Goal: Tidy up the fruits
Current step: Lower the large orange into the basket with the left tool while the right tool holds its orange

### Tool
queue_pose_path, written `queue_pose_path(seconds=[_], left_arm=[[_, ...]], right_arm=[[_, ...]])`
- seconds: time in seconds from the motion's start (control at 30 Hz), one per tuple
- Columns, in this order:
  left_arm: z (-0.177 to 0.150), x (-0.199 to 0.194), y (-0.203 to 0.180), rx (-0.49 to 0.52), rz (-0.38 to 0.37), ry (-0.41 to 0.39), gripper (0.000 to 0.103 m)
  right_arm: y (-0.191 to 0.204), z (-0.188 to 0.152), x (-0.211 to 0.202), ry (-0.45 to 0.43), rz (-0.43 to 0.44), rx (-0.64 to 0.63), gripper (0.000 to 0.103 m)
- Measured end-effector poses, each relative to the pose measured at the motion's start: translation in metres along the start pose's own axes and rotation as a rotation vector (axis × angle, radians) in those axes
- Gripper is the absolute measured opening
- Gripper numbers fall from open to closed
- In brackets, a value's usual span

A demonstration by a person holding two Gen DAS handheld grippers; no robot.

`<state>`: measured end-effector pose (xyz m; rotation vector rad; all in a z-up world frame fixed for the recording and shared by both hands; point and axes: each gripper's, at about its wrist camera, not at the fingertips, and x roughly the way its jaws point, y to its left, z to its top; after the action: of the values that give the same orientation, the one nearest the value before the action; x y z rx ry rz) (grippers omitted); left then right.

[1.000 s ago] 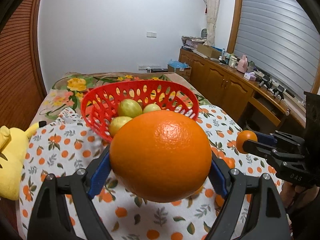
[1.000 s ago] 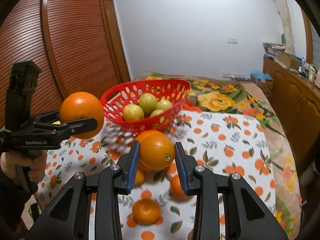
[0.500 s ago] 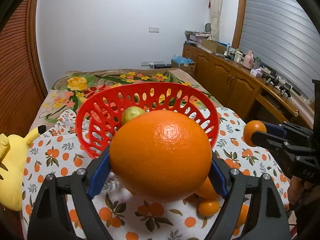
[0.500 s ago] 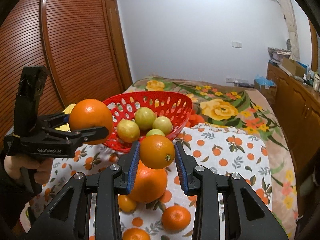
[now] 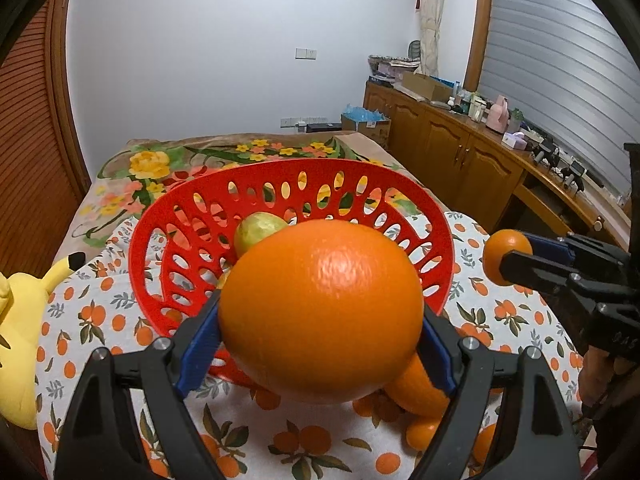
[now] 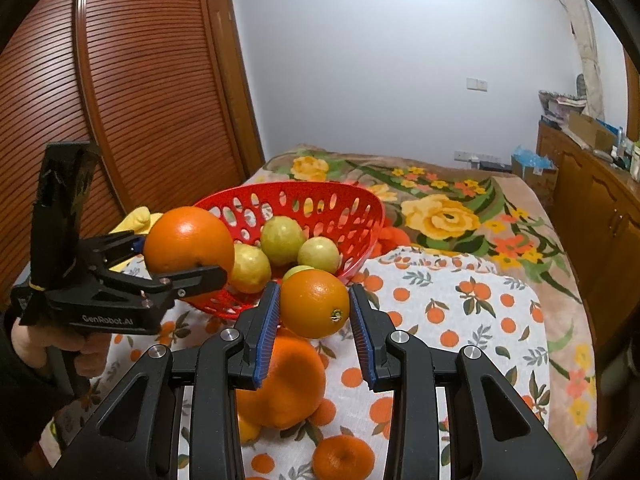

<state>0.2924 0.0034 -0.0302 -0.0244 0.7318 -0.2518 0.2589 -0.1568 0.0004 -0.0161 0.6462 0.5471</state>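
My left gripper (image 5: 320, 320) is shut on a large orange (image 5: 320, 308), held just in front of the red basket's (image 5: 200, 248) near rim. It also shows in the right wrist view (image 6: 188, 256) with its orange (image 6: 186, 238) at the basket's (image 6: 320, 200) left edge. My right gripper (image 6: 314, 312) is shut on a smaller orange (image 6: 314, 302), held just short of the basket's front. That orange shows in the left wrist view (image 5: 505, 250). Several yellow-green fruits (image 6: 282, 240) lie in the basket.
A big orange (image 6: 284, 384) and small mandarins (image 6: 342, 456) lie on the orange-print cloth (image 6: 460, 320) below my right gripper. A yellow plush toy (image 5: 16, 340) lies at the left. Wooden cabinets (image 5: 460, 160) run along the right; a slatted wardrobe (image 6: 120, 100) stands at the left.
Both grippers have moved forward toward the basket with their oranges. The basket looks larger and closer in both views.
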Motion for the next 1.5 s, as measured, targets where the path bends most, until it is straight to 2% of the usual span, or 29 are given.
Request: queue_pose_path(seconds=[1.0, 1.4, 1.5], left_arm=[[0.004, 0.035, -0.016, 0.03, 0.082, 0.118, 0.086], [0.001, 0.036, -0.013, 0.035, 0.085, 0.111, 0.087], [0.002, 0.035, -0.01, 0.011, 0.063, 0.102, 0.087]], right_arm=[[-0.006, -0.001, 0.009, 0.01, 0.007, 0.007, 0.034], [-0.007, -0.003, 0.007, 0.013, 0.0, 0.009, 0.034], [-0.008, -0.001, 0.007, 0.012, -0.003, 0.005, 0.034]])
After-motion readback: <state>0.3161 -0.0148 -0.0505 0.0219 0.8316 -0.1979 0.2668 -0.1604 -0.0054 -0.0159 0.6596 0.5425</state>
